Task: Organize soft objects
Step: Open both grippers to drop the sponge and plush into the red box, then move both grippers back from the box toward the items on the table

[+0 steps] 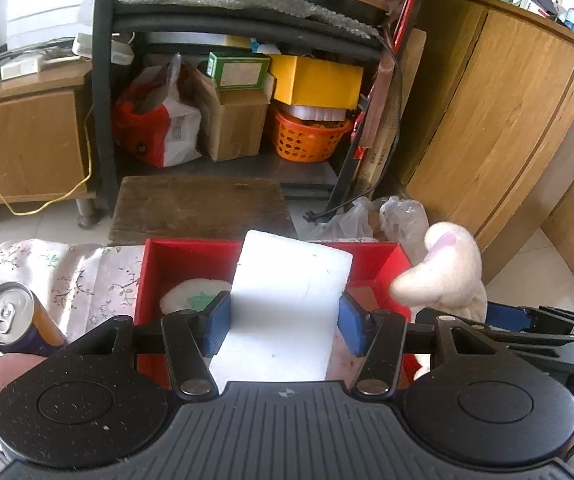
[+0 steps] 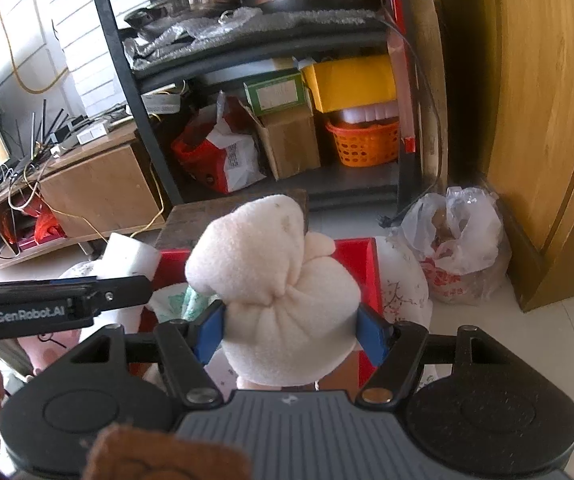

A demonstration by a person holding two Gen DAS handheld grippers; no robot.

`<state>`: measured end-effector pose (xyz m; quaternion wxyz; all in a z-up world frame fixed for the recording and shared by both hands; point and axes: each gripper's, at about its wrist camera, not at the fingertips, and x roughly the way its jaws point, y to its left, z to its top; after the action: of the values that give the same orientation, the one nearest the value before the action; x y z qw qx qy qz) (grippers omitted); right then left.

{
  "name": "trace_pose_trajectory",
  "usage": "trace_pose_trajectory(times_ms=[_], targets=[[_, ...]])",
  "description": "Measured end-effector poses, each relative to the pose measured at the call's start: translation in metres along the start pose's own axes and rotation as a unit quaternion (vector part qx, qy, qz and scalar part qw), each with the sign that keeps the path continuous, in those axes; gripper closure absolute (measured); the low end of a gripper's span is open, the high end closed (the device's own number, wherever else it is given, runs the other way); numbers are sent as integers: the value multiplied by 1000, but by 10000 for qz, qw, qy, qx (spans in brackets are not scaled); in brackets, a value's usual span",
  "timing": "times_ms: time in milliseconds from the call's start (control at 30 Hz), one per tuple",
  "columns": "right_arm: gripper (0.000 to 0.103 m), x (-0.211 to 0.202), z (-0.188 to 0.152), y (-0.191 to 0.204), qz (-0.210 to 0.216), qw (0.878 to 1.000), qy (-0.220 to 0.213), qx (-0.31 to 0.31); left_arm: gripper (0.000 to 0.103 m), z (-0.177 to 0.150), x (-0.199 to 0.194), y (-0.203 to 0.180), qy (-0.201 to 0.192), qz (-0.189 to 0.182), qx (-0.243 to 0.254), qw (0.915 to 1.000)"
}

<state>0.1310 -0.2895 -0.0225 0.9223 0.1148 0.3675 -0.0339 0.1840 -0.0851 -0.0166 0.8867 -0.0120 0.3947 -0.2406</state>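
Everything here is placed against the red box (image 1: 155, 264), which sits on a floral cloth (image 1: 67, 272).

Left of the red box in the left wrist view, a drink can (image 1: 15, 316) lies tilted on the cloth, its silver top facing the camera. Inside the red box, toward its left wall, rests a round cream cushion with a green patch (image 1: 193, 298).

Over the middle of the red box, the left gripper (image 1: 285, 318) is clamped on a white foam block (image 1: 291, 280); both blue pads press the block's sides, and the block's far end stands above the box's back wall.

At the red box's right wall, the right gripper (image 2: 291, 330) holds a cream plush toy (image 2: 283, 280) squeezed between its blue pads, the toy bulging above the jaws. From the left wrist view the same toy (image 1: 447, 268) appears just beyond the box's right edge.

Right of the red box, on the floor, stands a tied plastic bag (image 2: 459, 240) beside a wooden cabinet (image 2: 547, 120). Behind the box are a dark wooden stool (image 1: 199, 204) and a black shelf rack (image 1: 105, 100) holding an orange basket (image 1: 311, 136).
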Motion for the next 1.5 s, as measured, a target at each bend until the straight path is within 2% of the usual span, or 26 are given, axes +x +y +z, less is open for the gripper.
trace_pose_trajectory(times_ms=[300, 433, 567, 1000, 1500], targets=[[56, 13, -4, -1, -234, 9996, 117, 62, 44, -3, 9, 4, 150, 72, -64, 9998], [56, 13, -4, -3, -256, 9995, 139, 127, 35, -2, 8, 4, 168, 58, -88, 9998], [53, 13, -4, -4, -261, 9995, 119, 155, 33, -2, 8, 3, 166, 96, -65, 9998], [50, 2, -4, -4, -239, 9994, -8, 253, 29, -6, -1, 1, 175, 151, 83, 9997], [49, -22, -18, -3, -314, 9994, -73, 121, 29, -24, -13, -20, 231, 249, 412, 9986]])
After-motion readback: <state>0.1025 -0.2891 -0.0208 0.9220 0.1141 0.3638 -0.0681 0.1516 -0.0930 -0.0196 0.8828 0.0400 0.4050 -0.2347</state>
